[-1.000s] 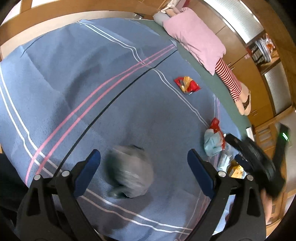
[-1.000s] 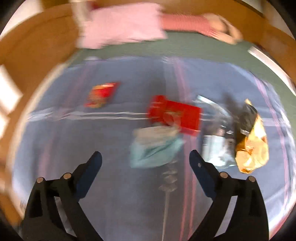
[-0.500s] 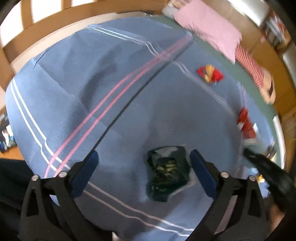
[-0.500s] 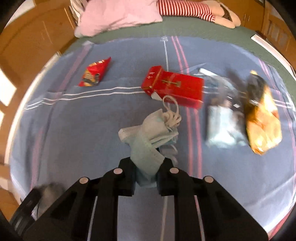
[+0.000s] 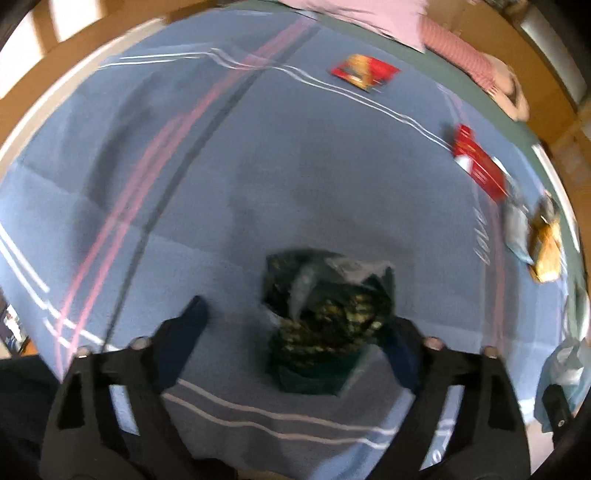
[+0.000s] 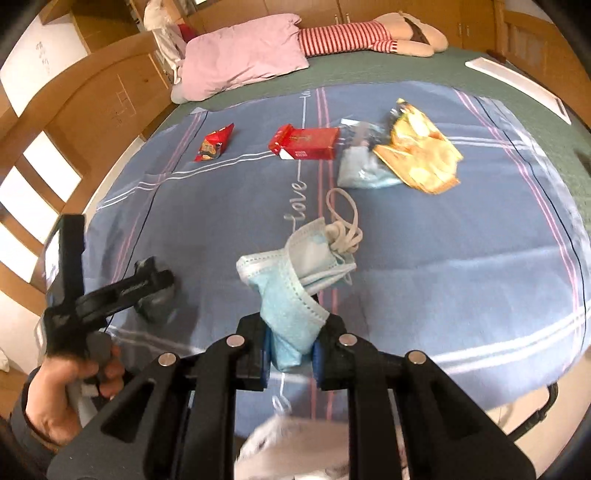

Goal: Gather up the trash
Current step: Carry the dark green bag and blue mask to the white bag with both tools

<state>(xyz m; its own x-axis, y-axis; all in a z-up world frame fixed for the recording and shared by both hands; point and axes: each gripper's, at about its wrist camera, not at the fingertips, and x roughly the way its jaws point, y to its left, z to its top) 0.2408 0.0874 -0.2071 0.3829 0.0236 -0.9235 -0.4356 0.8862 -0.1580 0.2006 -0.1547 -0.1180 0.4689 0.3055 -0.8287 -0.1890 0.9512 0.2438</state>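
Note:
My right gripper (image 6: 290,350) is shut on a crumpled light-blue face mask (image 6: 295,269) and holds it above the blue bedspread (image 6: 424,236). My left gripper (image 5: 295,332) is open, its fingers either side of a dark green crumpled wrapper (image 5: 328,317) lying on the bedspread (image 5: 184,184). That wrapper also shows in the right wrist view (image 6: 155,295), behind the left gripper. Farther off lie a small red snack packet (image 6: 214,146), a red box (image 6: 304,142), another blue mask (image 6: 360,171) and a yellow wrapper (image 6: 419,155).
A pink pillow (image 6: 240,64) and a striped doll (image 6: 369,35) lie on the green sheet at the head of the bed. A wooden bed frame (image 6: 92,122) runs along the left. Something white (image 6: 291,446) sits below the right gripper.
My right gripper closed on the blue mask and lifted it off the bedspread. My left gripper moved over the dark green wrapper, which now sits between its open fingers.

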